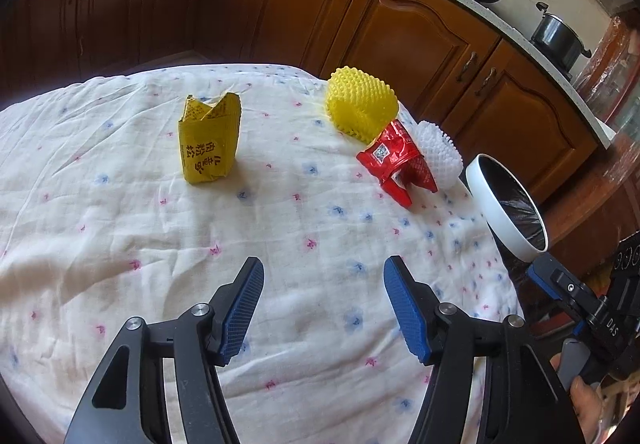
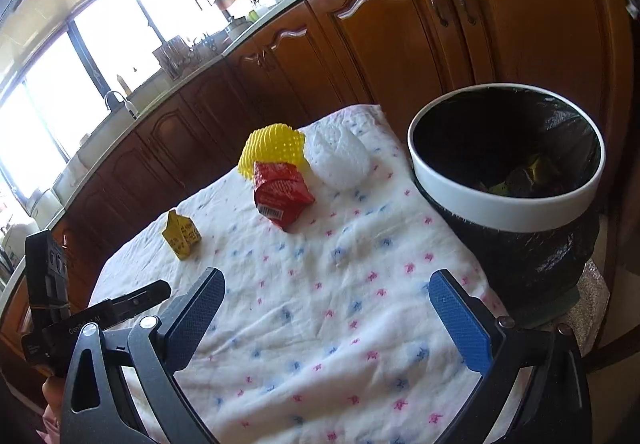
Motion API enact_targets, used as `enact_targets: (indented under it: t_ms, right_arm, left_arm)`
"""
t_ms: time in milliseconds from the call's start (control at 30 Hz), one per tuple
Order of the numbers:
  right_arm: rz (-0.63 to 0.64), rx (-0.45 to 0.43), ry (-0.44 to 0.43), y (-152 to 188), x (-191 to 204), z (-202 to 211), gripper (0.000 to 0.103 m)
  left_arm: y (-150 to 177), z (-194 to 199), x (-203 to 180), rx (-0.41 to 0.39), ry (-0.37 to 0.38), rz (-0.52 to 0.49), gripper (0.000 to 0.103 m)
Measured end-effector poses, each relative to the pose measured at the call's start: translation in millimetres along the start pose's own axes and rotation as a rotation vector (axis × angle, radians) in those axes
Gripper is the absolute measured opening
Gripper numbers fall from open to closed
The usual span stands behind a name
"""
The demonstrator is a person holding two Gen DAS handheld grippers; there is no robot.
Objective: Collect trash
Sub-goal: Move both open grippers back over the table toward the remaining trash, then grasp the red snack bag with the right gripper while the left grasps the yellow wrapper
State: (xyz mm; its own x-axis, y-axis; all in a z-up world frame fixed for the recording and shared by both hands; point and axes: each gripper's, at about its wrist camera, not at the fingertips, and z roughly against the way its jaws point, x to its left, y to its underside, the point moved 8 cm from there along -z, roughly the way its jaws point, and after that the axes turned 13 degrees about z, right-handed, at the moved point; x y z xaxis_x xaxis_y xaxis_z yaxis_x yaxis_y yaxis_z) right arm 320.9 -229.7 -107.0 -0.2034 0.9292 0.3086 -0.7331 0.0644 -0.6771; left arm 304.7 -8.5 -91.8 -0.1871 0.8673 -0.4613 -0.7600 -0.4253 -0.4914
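A yellow wrapper (image 1: 210,142) stands upright on the cloth-covered tabletop (image 1: 120,228); well to its right a red wrapper (image 1: 396,160) lies touching a yellow foam net (image 1: 362,104) and a white foam net (image 1: 438,152); the black-lined bin (image 2: 508,172) stands at the tabletop's right edge; the left tool (image 1: 324,304) and right tool (image 2: 326,320) hover wide open, holding nothing.
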Motion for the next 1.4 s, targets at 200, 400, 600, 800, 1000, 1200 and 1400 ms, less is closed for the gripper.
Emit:
enact_targets:
  t_ms: [200, 400, 600, 800, 1000, 1200, 1400]
  right_arm:
    - [-0.008, 0.027, 0.003, -14.6, -8.2, -14.4, 0.101]
    - [0.047, 0.007, -0.008, -32.6, -1.3, -28.9, 0.096]
    - [0.108, 0.041, -0.077, -49.5, 19.0, -56.9, 0.063]
    - [0.185, 0.082, -0.123, -54.1, 53.2, -96.8, 0.061]
    - [0.243, 0.120, -0.072, -58.3, 58.5, -133.9, 0.062]
    - [0.268, 0.151, -0.062, -48.2, 57.1, -142.6, 0.049]
    - [0.257, 0.104, -0.090, -50.7, 64.4, -112.5, 0.046]
  left_arm:
    - [-18.9, 4.0, 13.8, -0.048, -0.031, 0.023, 0.062]
    - [-42.7, -2.7, 36.6, -0.078, -0.089, 0.075, 0.062]
    - [-71.6, -20.3, 45.0, -0.106, -0.149, 0.085, 0.065]
    - [-89.6, -51.3, 50.4, -0.089, -0.183, 0.085, 0.066]
    - [-91.2, -74.1, 59.4, -0.057, -0.179, 0.096, 0.053]
    - [-90.6, -70.5, 55.9, -0.055, -0.141, 0.075, 0.028]
    - [-79.3, -48.1, 40.8, -0.063, -0.087, 0.040, 0.017]
